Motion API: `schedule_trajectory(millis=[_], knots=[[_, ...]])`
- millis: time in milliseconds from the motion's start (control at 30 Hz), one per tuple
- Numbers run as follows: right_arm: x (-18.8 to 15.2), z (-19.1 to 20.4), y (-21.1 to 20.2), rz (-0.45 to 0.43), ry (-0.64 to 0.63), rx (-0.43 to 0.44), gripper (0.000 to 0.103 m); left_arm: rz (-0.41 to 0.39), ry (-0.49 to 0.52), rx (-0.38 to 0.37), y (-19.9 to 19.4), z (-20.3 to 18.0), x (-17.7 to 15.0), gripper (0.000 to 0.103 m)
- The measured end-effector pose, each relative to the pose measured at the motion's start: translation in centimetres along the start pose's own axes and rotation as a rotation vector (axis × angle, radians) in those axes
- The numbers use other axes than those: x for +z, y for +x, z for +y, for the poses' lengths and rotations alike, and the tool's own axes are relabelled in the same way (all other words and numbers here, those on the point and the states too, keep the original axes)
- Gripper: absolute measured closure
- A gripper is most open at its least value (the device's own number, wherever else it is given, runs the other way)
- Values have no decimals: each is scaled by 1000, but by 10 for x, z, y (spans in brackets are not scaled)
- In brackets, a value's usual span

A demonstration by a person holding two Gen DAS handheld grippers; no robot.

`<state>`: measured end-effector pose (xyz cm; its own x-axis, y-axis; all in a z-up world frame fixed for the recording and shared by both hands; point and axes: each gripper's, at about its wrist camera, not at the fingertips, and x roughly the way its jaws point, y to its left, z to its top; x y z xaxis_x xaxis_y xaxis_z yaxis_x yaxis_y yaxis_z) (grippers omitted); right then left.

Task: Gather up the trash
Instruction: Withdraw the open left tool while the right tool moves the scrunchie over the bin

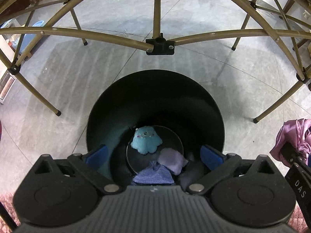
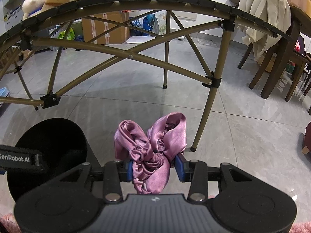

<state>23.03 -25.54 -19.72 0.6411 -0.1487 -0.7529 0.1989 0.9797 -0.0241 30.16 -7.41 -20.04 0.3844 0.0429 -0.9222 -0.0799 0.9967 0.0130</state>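
Over the black bin (image 1: 155, 104) on grey floor tiles (image 1: 68, 81), my left gripper (image 1: 153, 155) gapes empty; my right gripper (image 2: 153, 167) clamps pink satin cloth (image 2: 151, 145).

The black bin's (image 1: 155, 101) mouth lies open from above; folding-table struts (image 1: 116, 36) cross just behind it.

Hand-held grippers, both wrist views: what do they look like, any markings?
Both alike: the left hand-held gripper and right hand-held gripper have black ribbed bodies, round side housings, silver pivot pins, black link arms and blue finger pads. White "GenRobot.AI" lettering marks the left one's side in the right wrist view.
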Motion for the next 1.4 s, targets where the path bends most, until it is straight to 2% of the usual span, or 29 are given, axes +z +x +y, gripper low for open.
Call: schedule_trajectory(millis=[667, 1400], knots=[[1, 15, -7, 15, -14, 58, 63, -81, -39, 70, -18, 42, 6, 0], [10, 67, -27, 0, -80, 172, 63, -108, -100, 128, -31, 94, 4, 0]])
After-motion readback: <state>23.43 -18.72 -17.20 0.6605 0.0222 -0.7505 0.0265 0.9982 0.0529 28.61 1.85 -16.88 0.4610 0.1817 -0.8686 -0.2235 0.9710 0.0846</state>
